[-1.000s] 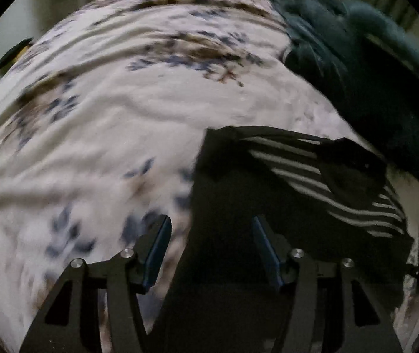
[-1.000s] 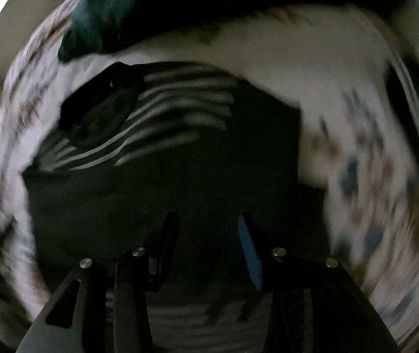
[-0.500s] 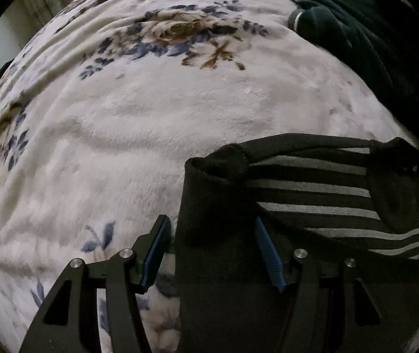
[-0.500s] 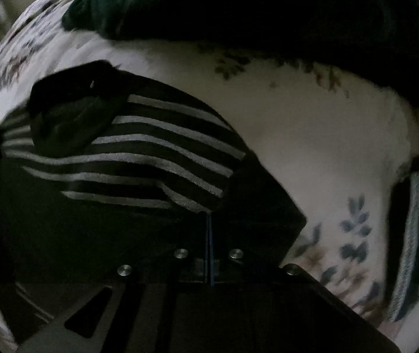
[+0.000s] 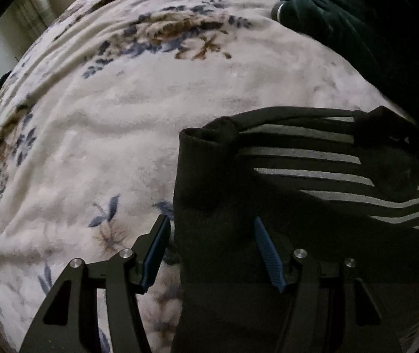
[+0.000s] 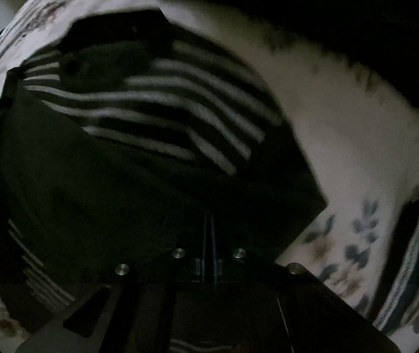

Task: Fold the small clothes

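right view smeared, dim | black grey-striped knit garment (image 6: 162,123) runs off the bottom edge | dark teal plush blanket (image 5: 365,26) cropped top right

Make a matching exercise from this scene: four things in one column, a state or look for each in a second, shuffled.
1. left gripper
2. right gripper
3. blanket
4. small garment

A. black with grey stripes
B. jaws shut
C. pale, with a flower print
D. jaws apart over the garment's edge

Pairs: 1-D, 2-B, 3-C, 4-A
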Motion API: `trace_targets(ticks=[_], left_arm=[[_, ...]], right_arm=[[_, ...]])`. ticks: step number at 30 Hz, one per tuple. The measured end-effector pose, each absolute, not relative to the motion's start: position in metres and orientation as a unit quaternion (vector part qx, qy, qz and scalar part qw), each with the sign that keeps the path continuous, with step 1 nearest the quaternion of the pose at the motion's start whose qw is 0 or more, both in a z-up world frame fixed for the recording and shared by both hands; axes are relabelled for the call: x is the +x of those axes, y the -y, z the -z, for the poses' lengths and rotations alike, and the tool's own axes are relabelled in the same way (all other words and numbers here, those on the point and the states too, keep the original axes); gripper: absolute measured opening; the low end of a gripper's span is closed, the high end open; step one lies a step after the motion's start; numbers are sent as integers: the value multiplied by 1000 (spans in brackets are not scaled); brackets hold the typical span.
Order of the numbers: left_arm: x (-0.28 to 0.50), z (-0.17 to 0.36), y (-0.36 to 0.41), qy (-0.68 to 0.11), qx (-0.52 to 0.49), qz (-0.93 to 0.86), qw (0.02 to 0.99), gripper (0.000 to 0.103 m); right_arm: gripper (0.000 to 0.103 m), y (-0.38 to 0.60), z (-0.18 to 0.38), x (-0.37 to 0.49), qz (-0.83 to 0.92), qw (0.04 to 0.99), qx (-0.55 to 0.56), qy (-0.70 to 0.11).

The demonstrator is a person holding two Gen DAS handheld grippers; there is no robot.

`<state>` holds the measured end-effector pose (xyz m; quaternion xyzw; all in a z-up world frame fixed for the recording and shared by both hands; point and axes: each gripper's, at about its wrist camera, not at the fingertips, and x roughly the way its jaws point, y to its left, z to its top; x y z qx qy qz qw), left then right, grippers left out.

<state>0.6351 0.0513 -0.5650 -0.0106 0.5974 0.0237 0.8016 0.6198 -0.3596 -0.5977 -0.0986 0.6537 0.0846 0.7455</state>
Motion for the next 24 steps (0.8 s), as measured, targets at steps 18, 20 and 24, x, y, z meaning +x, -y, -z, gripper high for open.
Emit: trace_targets(ticks=[18, 20, 24], left_arm=[[567, 528, -52, -575, -54, -23, 816, 57], [564, 549, -53, -594, -49, -36, 802, 57], [561, 570, -66, -597, -59, -45, 799, 82]], right_arm=[[40, 374, 585, 579, -9, 766, 30, -642], [40, 366, 609, 569, -9, 750, 1, -661], [40, 364, 635, 549, 10, 732, -54, -679]])
